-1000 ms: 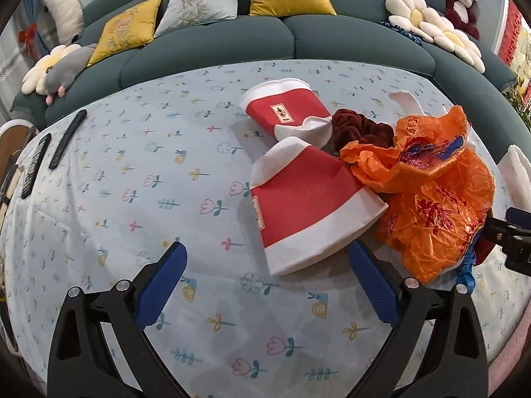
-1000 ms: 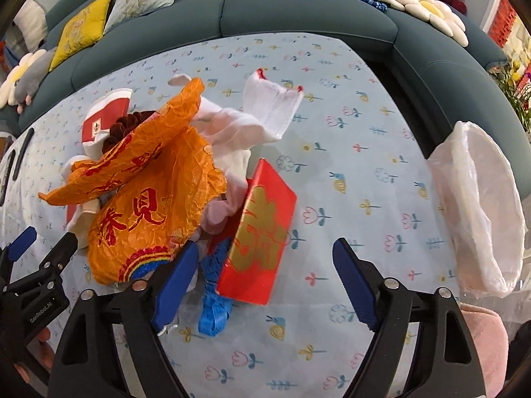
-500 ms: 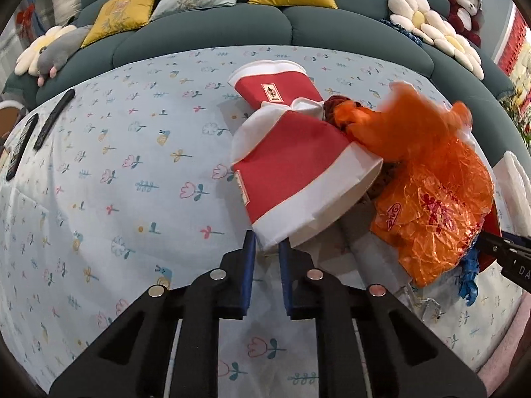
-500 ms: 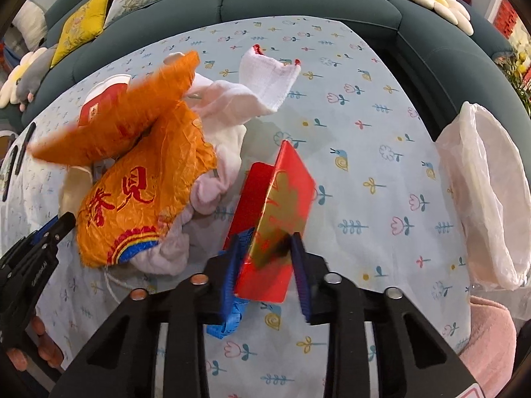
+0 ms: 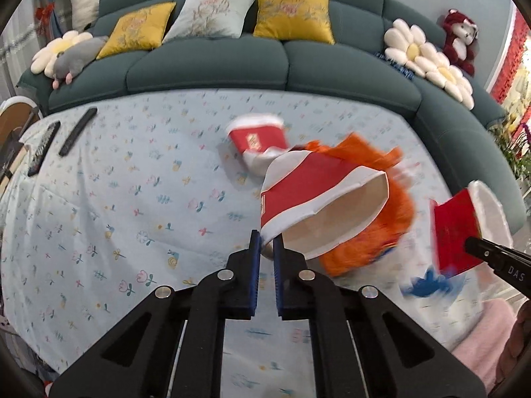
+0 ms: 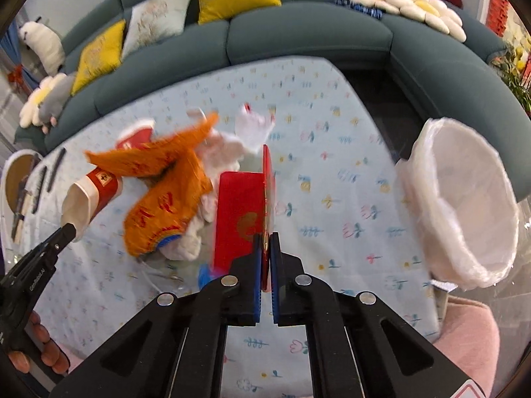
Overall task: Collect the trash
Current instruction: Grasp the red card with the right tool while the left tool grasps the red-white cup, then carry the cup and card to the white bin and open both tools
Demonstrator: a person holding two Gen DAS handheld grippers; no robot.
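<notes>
While the left hand-held gripper [image 5: 266, 248] pinches a flattened paper cup [image 5: 318, 205], the right hand-held gripper [image 6: 264, 252] clamps a glossy red envelope [image 6: 240, 214].

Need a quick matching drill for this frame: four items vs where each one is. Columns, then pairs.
Items:
1. red-and-white paper cup
2. red envelope
3. white bin liner
4. second paper cup

Places:
A. lying on the tablecloth, not gripped
B. clamped in the right gripper
C. pinched at its rim by the left gripper
D. open-mouthed at the table's right edge

Pairs: 1-C, 2-B, 3-D, 4-A
</notes>
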